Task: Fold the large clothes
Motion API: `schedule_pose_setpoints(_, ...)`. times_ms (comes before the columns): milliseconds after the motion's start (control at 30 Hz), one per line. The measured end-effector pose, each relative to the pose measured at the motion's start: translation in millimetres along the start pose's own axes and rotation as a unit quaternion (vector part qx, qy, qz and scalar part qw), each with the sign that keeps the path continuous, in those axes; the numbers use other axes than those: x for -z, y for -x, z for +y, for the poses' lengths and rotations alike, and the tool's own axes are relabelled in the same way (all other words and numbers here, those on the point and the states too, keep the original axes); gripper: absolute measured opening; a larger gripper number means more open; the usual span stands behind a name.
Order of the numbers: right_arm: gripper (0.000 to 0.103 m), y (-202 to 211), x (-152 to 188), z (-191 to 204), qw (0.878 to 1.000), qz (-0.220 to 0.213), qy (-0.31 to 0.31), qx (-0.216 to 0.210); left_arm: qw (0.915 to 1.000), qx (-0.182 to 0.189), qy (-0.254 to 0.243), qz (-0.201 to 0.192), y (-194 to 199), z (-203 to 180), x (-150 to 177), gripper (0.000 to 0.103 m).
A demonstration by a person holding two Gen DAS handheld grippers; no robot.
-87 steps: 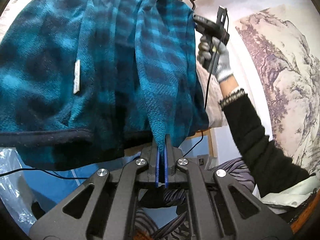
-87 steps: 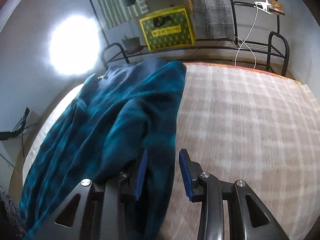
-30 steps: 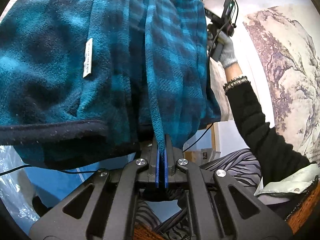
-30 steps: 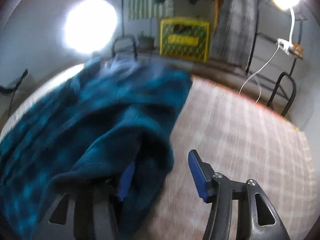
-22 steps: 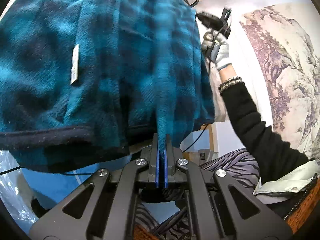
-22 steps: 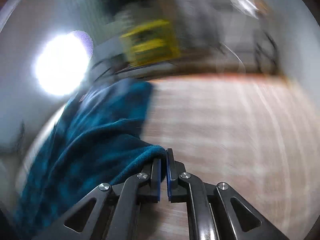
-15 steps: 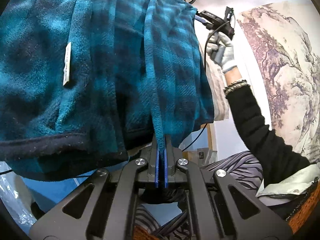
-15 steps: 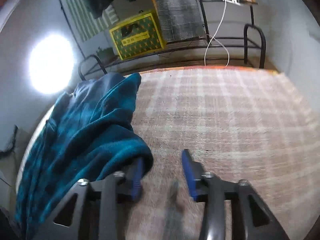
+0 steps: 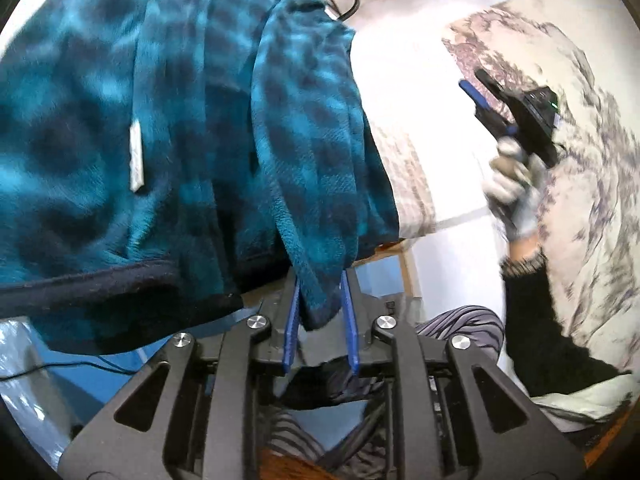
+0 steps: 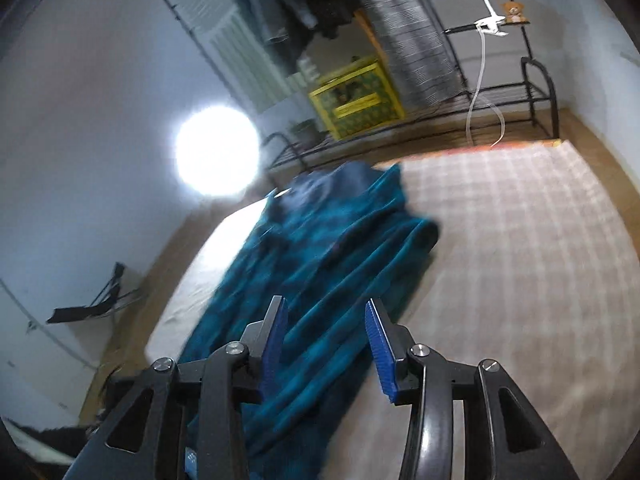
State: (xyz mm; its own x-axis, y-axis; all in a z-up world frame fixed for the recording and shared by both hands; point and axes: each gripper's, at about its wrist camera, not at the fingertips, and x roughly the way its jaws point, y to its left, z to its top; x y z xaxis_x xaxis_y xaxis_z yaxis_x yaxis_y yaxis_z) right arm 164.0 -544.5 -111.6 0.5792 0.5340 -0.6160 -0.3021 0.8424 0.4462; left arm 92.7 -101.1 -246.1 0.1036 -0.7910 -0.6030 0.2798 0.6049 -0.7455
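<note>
The teal and navy plaid fleece garment (image 9: 180, 140) lies along the left side of the bed, with a white label (image 9: 136, 156) showing on it. One folded edge hangs down between the blue pads of my left gripper (image 9: 320, 320). Its jaws are opening and the pads stand slightly off the cloth. In the right wrist view the garment (image 10: 320, 248) stretches away below my right gripper (image 10: 326, 336), which is open, empty and lifted above it. The left wrist view shows that right gripper (image 9: 472, 80) high at the right, held by a gloved hand (image 9: 516, 196).
A beige plaid bed cover (image 10: 500, 260) fills the right side of the bed. Behind the bed stand a black metal rack (image 10: 536, 92), a yellow crate (image 10: 356, 100) and hanging clothes (image 10: 304, 0). A bright lamp (image 10: 218, 150) glares at the left. A landscape hanging (image 9: 592, 128) covers the wall.
My left jaws, shut on the fleece edge before, have parted. My right gripper let go of the garment's corner, rose and swung away; the cloth has dropped flat onto the bed.
</note>
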Motion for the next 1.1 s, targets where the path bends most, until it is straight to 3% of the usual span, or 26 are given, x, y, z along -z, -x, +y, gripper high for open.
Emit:
schedule_pose_setpoints(100, 0.045, 5, 40, 31, 1.000, 0.026, -0.009, -0.005, 0.9990, -0.020, -0.032, -0.024, 16, -8, 6, 0.017)
schedule_pose_setpoints(167, 0.054, -6, 62, 45, 0.999, 0.046, -0.006, 0.001, 0.9974, -0.034, -0.045, -0.044, 27, -12, 12, 0.017)
schedule_pose_setpoints(333, 0.056, -65, 98, 45, 0.993, 0.111, -0.031, 0.029, 0.9969, -0.009, -0.037, -0.069, 38, -21, 25, 0.017)
schedule_pose_setpoints(433, 0.052, -100, 111, 37, 0.988, 0.139, -0.044, 0.040, 0.9968, -0.010, -0.056, -0.056, 23, -35, 27, 0.039)
schedule_pose_setpoints(533, 0.046, -122, 112, 29, 0.986, 0.150, -0.041, 0.062, 0.9945, -0.027, -0.096, -0.032, -5, -53, 20, 0.041)
schedule_pose_setpoints(600, 0.037, -130, 109, 23, 0.984, 0.151, -0.036, 0.083, 0.9904, -0.061, -0.122, -0.022, -29, -62, 12, 0.041)
schedule_pose_setpoints(667, 0.010, -135, 105, 16, 0.984, 0.148, -0.056, 0.077, 0.9853, -0.098, -0.140, -0.012, -51, -64, 5, 0.041)
schedule_pose_setpoints(733, 0.001, -137, 99, 16, 0.985, 0.142, -0.057, 0.077, 0.9849, -0.107, -0.136, -0.002, -64, -57, 4, 0.041)
schedule_pose_setpoints(800, 0.000, -134, 95, 22, 0.987, 0.135, -0.039, 0.080, 0.9873, -0.101, -0.123, 0.000, -67, -48, 2, 0.023)
schedule_pose_setpoints(833, 0.000, -130, 92, 27, 0.988, 0.130, -0.030, 0.081, 0.9895, -0.090, -0.113, 0.001, -63, -45, 1, 0.021)
schedule_pose_setpoints(933, 0.000, -109, 82, 33, 0.992, 0.103, -0.029, 0.068, 0.9949, -0.049, -0.086, -0.019, -28, -42, 5, 0.021)
schedule_pose_setpoints(1033, 0.000, -81, 73, 21, 0.993, 0.072, -0.044, 0.077, 0.9927, -0.066, -0.085, -0.054, 0, -42, 6, 0.021)
schedule_pose_setpoints(1100, 0.004, -82, 71, 13, 0.992, 0.068, -0.055, 0.086, 0.9894, -0.095, -0.086, -0.068, 6, -36, 1, 0.038)
